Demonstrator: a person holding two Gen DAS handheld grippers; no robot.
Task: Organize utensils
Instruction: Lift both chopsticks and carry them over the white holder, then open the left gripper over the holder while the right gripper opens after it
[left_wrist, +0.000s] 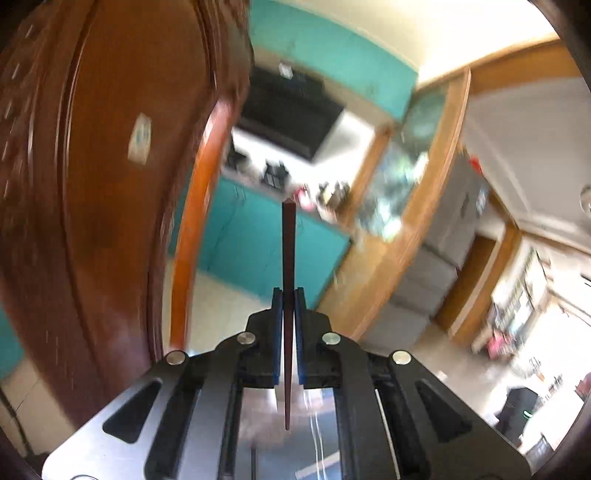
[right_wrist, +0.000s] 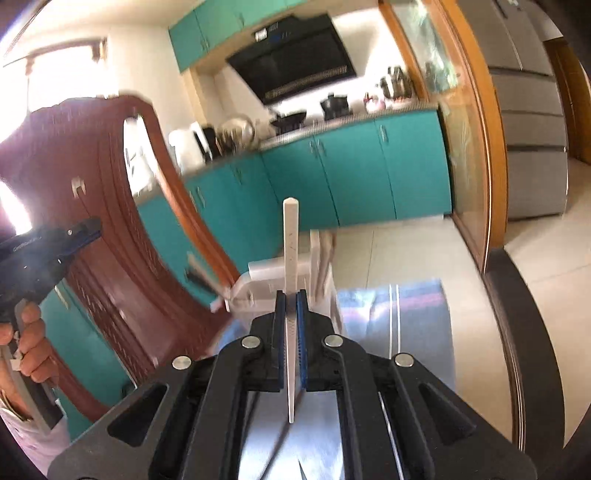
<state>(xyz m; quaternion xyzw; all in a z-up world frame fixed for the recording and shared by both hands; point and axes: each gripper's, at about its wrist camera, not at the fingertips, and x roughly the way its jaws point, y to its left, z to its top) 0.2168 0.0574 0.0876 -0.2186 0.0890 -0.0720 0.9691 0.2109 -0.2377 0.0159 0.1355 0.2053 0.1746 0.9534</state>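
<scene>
left wrist: left gripper (left_wrist: 289, 295) jaws pinching a dark brown chopstick (left_wrist: 288, 243), upright, held aloft before teal cabinets (left_wrist: 251, 236) | right wrist: right gripper (right_wrist: 291, 299) jaws pinching a white chopstick (right_wrist: 291, 236), upright above white utensil holder (right_wrist: 266, 280) on the counter (right_wrist: 424, 314)

Before you stand teal base cabinets (right_wrist: 351, 173) under a grey countertop (right_wrist: 332, 127) crowded with pots and a kettle, with a black range hood (right_wrist: 295, 59) slanting below teal wall cabinets (right_wrist: 221, 26) on a cream wall. To your left a carved reddish-brown wooden chair back (left_wrist: 110, 184) rises close by, and strong daylight floods in from the upper left of the right wrist view. To your right a glazed door in an orange wooden frame (right_wrist: 480, 147) edges pale floor tiles (right_wrist: 388, 254), with a grey refrigerator (right_wrist: 532, 122) beyond it.
</scene>
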